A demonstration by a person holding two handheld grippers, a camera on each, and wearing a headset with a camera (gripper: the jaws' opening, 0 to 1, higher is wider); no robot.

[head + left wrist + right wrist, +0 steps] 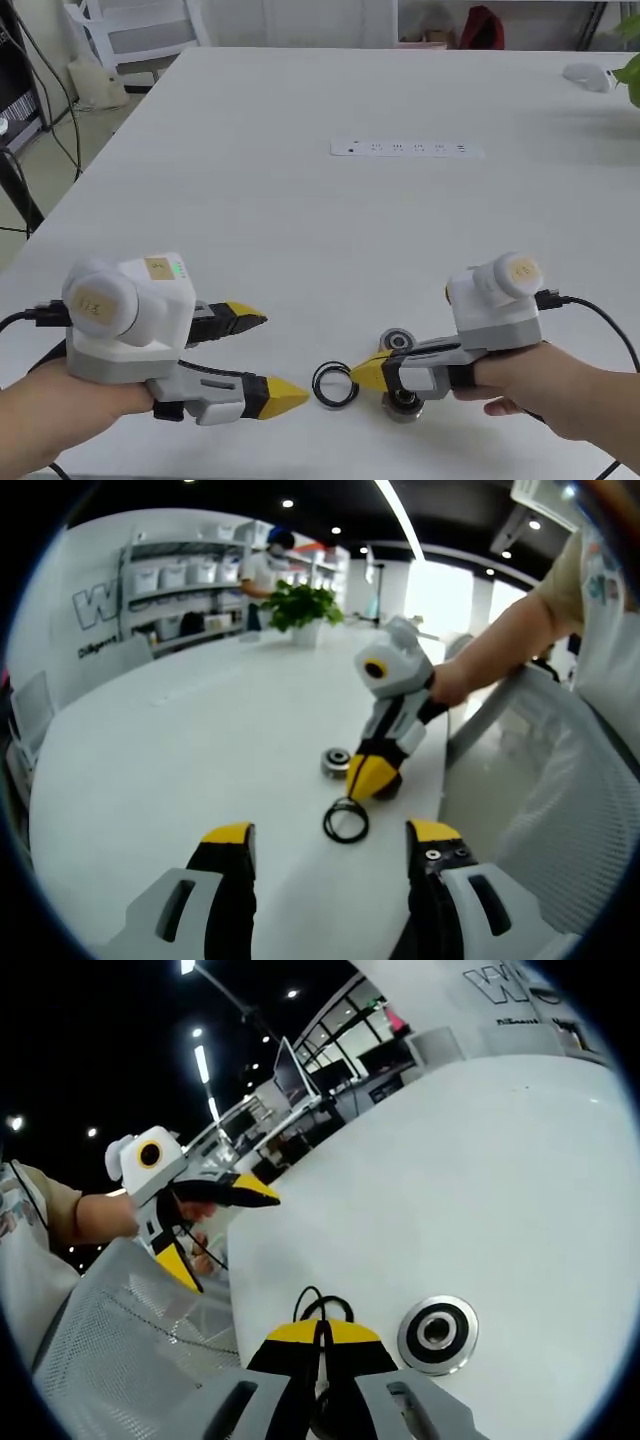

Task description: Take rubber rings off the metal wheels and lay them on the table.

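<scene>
Black rubber rings [335,385] lie looped together on the white table [320,220] between my two grippers. My right gripper [362,373] is shut, its yellow tips pinching the near rim of a rubber ring [322,1303]. One metal wheel [397,341] sits just behind that gripper and a second wheel [403,406] lies under it. In the right gripper view a wheel [438,1333] lies flat beside my right gripper [320,1332]. My left gripper [275,355] stands open and holds nothing, a short way left of the rings [346,820].
A white power strip [405,149] lies mid-table. A potted plant [300,608] stands at the far end, and a mesh chair [540,810] stands beside the table edge. The table's near edge runs just below both hands.
</scene>
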